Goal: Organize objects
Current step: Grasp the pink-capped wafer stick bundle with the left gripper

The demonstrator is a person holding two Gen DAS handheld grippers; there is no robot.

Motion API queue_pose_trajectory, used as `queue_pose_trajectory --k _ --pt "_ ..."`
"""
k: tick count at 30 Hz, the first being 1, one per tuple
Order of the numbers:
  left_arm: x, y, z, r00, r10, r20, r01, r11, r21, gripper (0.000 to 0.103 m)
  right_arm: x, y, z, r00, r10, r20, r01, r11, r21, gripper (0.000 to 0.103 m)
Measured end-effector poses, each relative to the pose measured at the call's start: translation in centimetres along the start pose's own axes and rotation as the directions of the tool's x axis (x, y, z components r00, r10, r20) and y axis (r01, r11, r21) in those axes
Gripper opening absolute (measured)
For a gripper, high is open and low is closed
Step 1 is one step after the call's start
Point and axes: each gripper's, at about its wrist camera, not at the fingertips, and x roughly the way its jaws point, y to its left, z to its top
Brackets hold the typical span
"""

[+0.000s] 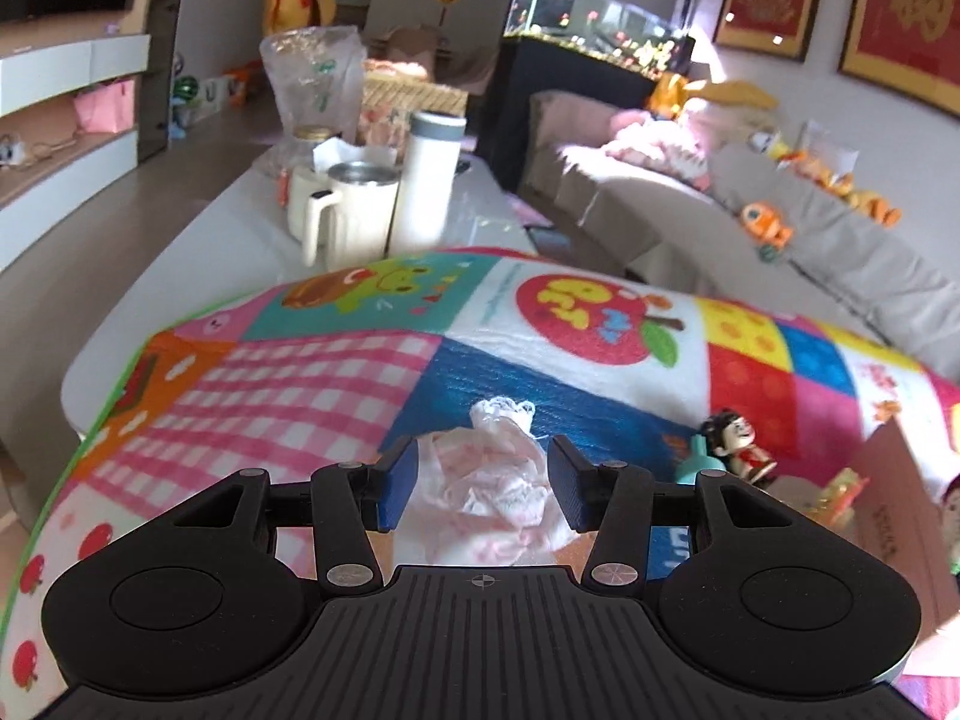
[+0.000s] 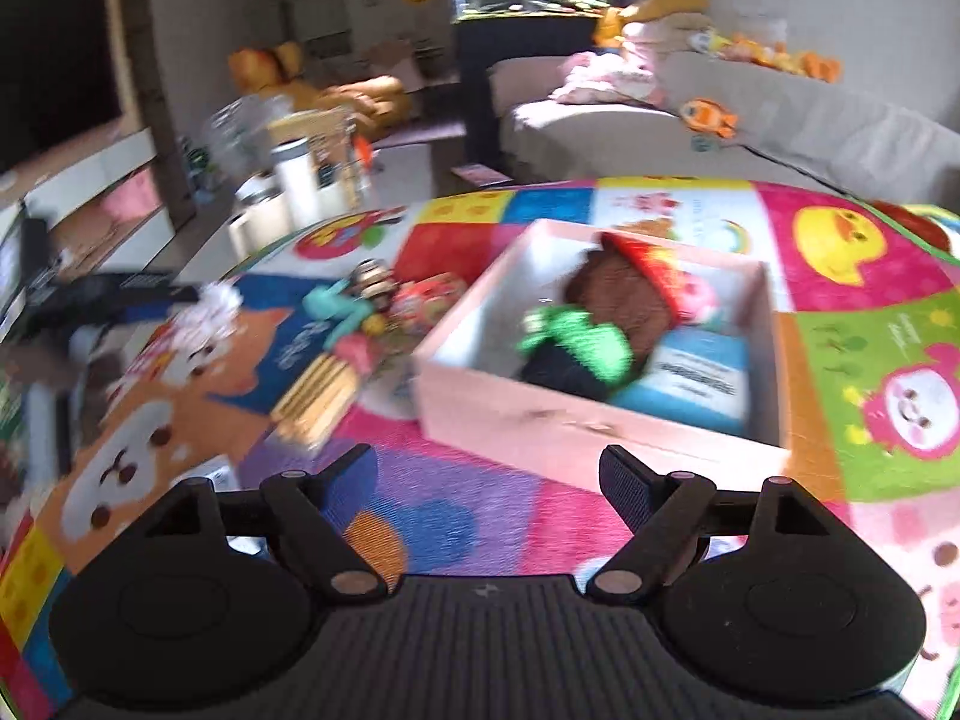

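So far the sorting looks partly done. In the right wrist view a pale cardboard box [image 2: 600, 420] sits on the patchwork play mat [image 2: 870, 372] and already holds several things: a brown-and-red plush [image 2: 630, 294], a green-and-black soft toy [image 2: 576, 348] and a blue-and-white carton [image 2: 702, 378]. The right gripper [image 2: 489, 480] hangs over the mat just in front of the box's near wall, its fingers spread wide with nothing between them.

Left of the box a cluster lies loose on the mat: a teal toy [image 2: 336, 306], a striped yellow piece [image 2: 318, 384] and a reddish packet [image 2: 429, 300]; motion blur keeps me from naming them better. Those look like the remaining work.

In the left wrist view the left gripper [image 1: 480, 480] has a crumpled pink-and-white lacy cloth [image 1: 486, 480] between its fingers. The blue pads flank the cloth closely, but whether they are pressing it or merely sit beside it I cannot tell. A small dark-haired figurine [image 1: 741, 444] stands near it, against a teal object [image 1: 699, 459]. The cloth seems the next item due for the box.
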Motion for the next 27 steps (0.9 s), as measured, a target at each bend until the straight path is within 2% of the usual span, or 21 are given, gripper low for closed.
queue_pose_trajectory --k 2,4,6,8,9,11,14,15,16,18,20,24,27 --pt "-0.8 -0.9 -0.3 0.998 -0.055 -0.009 0.055 0.998 0.015 0.049 0.1 1.4 -0.5 1.0 0.003 0.011 -0.002 0.999 -0.047 0.085" --pt "-2.4 -2.2 -1.1 0.984 -0.177 -0.018 0.178 0.983 0.037 0.049 0.1 2.2 -1.0 1.0 0.012 0.025 -0.01 0.997 -0.077 0.088" --pt "-3.7 -4.1 -2.3 0.948 -0.31 -0.072 0.315 0.947 0.069 0.05 0.4 2.7 -1.6 0.999 0.021 0.026 -0.018 0.996 -0.083 0.09" --pt "-4.4 -6.6 -3.6 0.917 -0.375 -0.135 0.39 0.913 0.116 0.05 1.2 2.8 -2.2 1.0 0.019 0.009 -0.018 0.997 -0.074 0.09" --pt "-4.4 -7.7 -4.2 0.912 -0.379 -0.155 0.4 0.906 0.139 0.05 1.7 2.9 -2.5 1.0 0.014 -0.005 -0.015 0.998 -0.069 0.09" --pt "-3.9 -9.7 -5.2 0.914 -0.359 -0.19 0.392 0.901 0.186 0.05 2.5 3.3 -3.4 1.0 0.007 -0.025 -0.009 0.998 -0.065 0.09" --pt "-2.7 -11.8 -6.0 0.93 -0.299 -0.214 0.346 0.909 0.234 0.05 2.2 4.2 -4.4 1.0 0.018 -0.025 -0.02 0.996 -0.085 0.09" --pt "-2.2 -12.2 -6.2 0.935 -0.275 -0.226 0.327 0.914 0.239 0.047 1.8 4.4 -4.8 1.0 0.02 -0.017 -0.022 0.995 -0.1 0.09" --pt "-1.7 -12.5 -6.4 0.939 -0.248 -0.237 0.304 0.922 0.242 0.04 1.5 4.7 -5.1 1.0 0.019 -0.008 -0.02 0.993 -0.119 0.09" --pt "-0.9 -12.9 -6.7 0.944 -0.22 -0.244 0.28 0.927 0.248 0.037 0.8 5.0 -5.7 1.0 0.011 0.006 -0.01 0.987 -0.159 0.09" --pt "-1.0 -12.7 -6.6 0.945 -0.217 -0.246 0.278 0.927 0.25 0.037 0.5 5.3 -6.1 1.0 0.007 0.011 -0.005 0.983 -0.186 0.09" --pt "-2.0 -11.2 -6.8 0.927 -0.258 -0.274 0.322 0.92 0.225 0.036 0.2 5.3 -6.7 1.0 0.008 0.004 -0.007 0.979 -0.204 0.09" --pt "-3.4 -9.1 -7.4 0.932 -0.253 -0.258 0.314 0.921 0.229 0.036 0.1 5.0 -6.7 1.0 0.009 -0.002 -0.01 0.981 -0.195 0.09"
